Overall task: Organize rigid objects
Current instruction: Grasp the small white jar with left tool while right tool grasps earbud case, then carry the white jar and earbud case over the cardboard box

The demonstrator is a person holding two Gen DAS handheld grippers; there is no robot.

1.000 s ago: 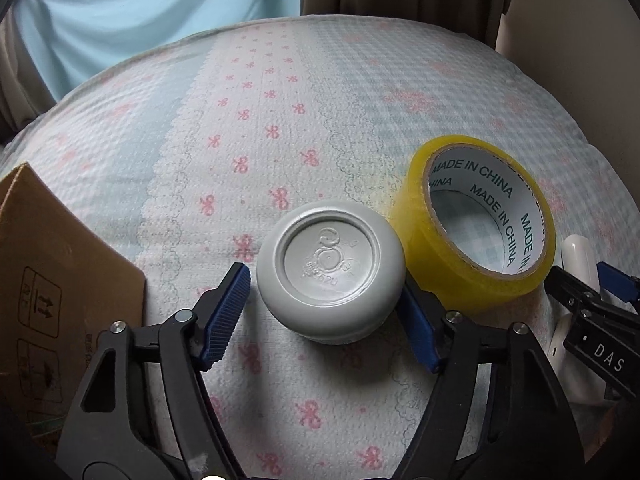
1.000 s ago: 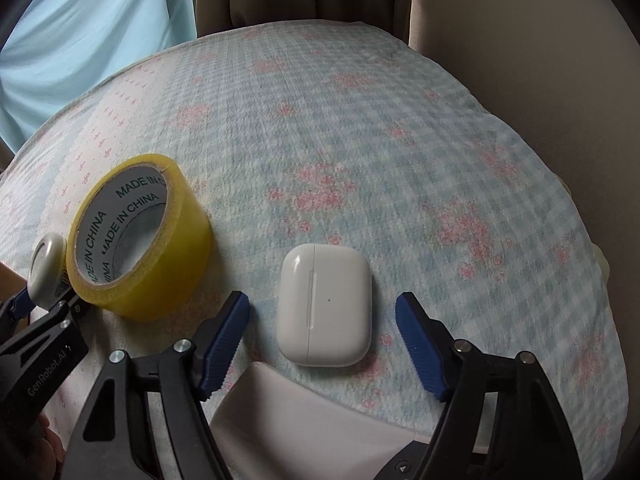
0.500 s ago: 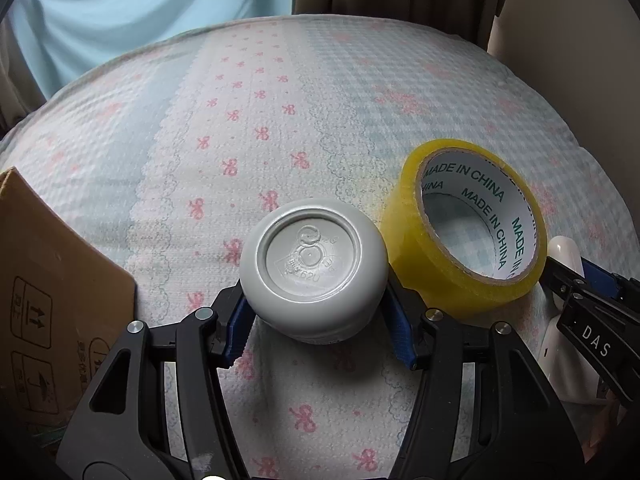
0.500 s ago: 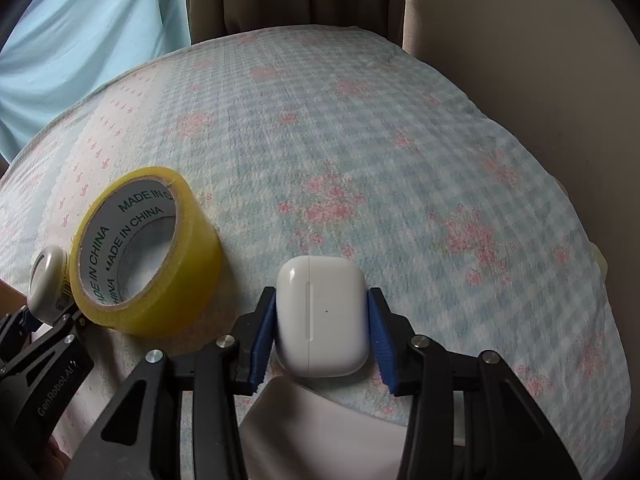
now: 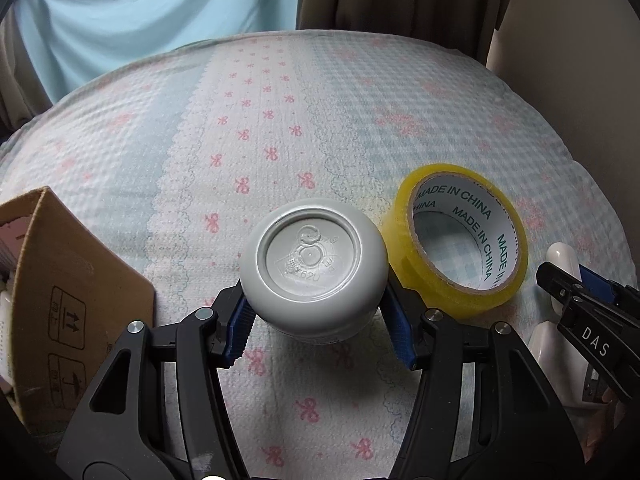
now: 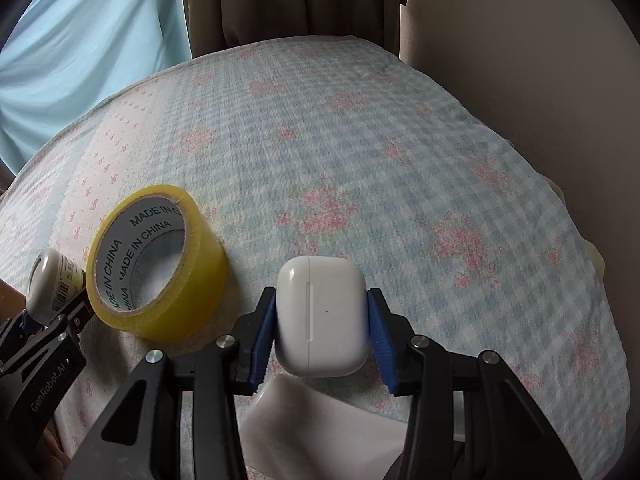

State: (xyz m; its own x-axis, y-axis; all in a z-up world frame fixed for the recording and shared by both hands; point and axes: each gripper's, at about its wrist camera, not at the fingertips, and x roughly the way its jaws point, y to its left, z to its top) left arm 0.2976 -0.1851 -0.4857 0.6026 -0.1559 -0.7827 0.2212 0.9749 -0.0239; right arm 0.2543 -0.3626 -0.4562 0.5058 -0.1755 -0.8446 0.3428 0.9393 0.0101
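Note:
My left gripper (image 5: 318, 324) is shut on a grey plastic bottle (image 5: 314, 274), seen from its base, and holds it lifted off the bedspread. The bottle also shows in the right wrist view (image 6: 50, 284). My right gripper (image 6: 322, 338) is shut on a white earbud case (image 6: 322, 316) and holds it just above the cloth. The case's edge shows in the left wrist view (image 5: 564, 256). A yellow tape roll (image 5: 460, 236) lies on the cloth between the two grippers; it also shows in the right wrist view (image 6: 154, 260).
An open cardboard box (image 5: 60, 292) stands at the left edge of the left wrist view. A white cloth or paper (image 6: 320, 428) lies under the right gripper. The flowered bedspread (image 6: 360, 160) stretches back to curtains and a beige wall at the right.
Both grippers have closed: the left on the grey bottle, the right on the earbud case. Both objects have since been lifted slightly off the bedspread.

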